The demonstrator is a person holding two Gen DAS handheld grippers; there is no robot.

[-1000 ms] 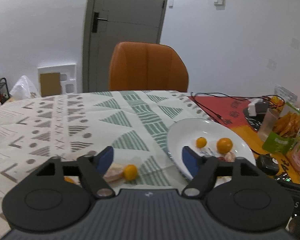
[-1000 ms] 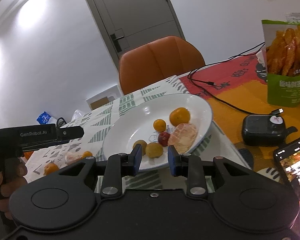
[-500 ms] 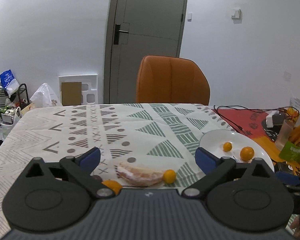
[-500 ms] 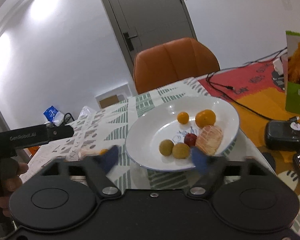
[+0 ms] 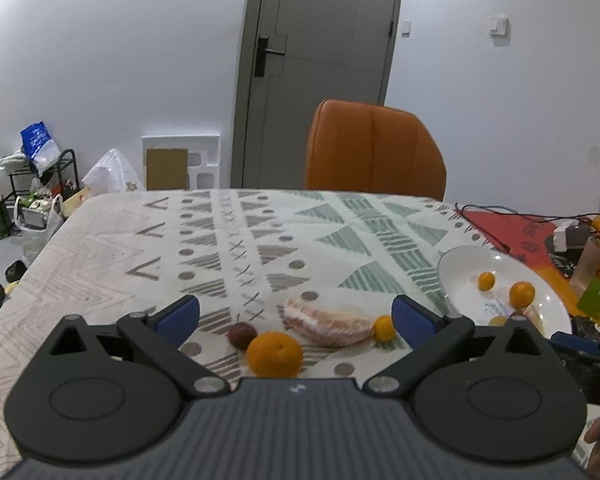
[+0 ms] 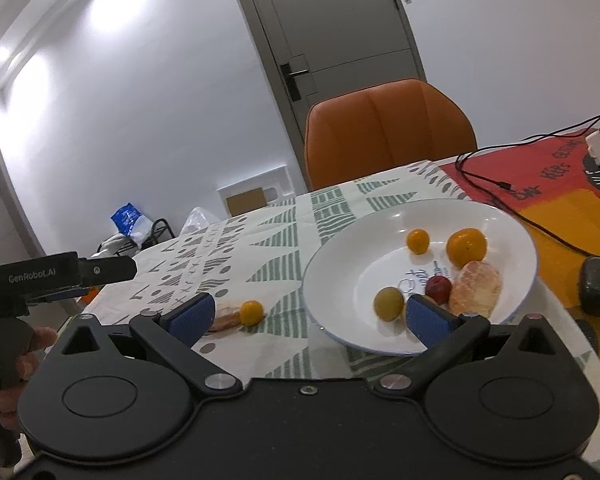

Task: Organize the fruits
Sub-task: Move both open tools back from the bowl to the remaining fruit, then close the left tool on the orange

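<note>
A: Entry, left to right. Your left gripper [image 5: 295, 316] has its blue pads spread wide with nothing pinched between them. Both sets of jaws have just been opening.

B: What lies in front of it?

A: On the patterned tablecloth [image 5: 228, 240], between the spread fingers: a small dark red fruit [image 5: 242, 335], touching it an orange mandarin [image 5: 274, 354], then a peeled pomelo segment [image 5: 327, 322] lying flat, and a small kumquat [image 5: 384, 329] touching the segment's right end. All four rest on the cloth, outside the plate.

B: And the plate?

A: The white plate [image 6: 340, 264] sits right of that group, near the edge of the red and orange mat [image 6: 548, 184]. In it, from the left: a yellow-green round fruit [image 6: 389, 303], a small orange fruit [image 6: 417, 241] farther back, a dark red fruit [image 6: 438, 289], a larger mandarin on the plate [image 6: 466, 247], and a peeled citrus piece [image 6: 476, 288] touching the red one.

B: Your right gripper?

A: Your right gripper [image 6: 310, 316] is also spread wide and empty. Its right pad overlaps the plate's near rim in view; contact cannot be told. An orange chair [image 5: 374, 152] stands behind the table.
</note>
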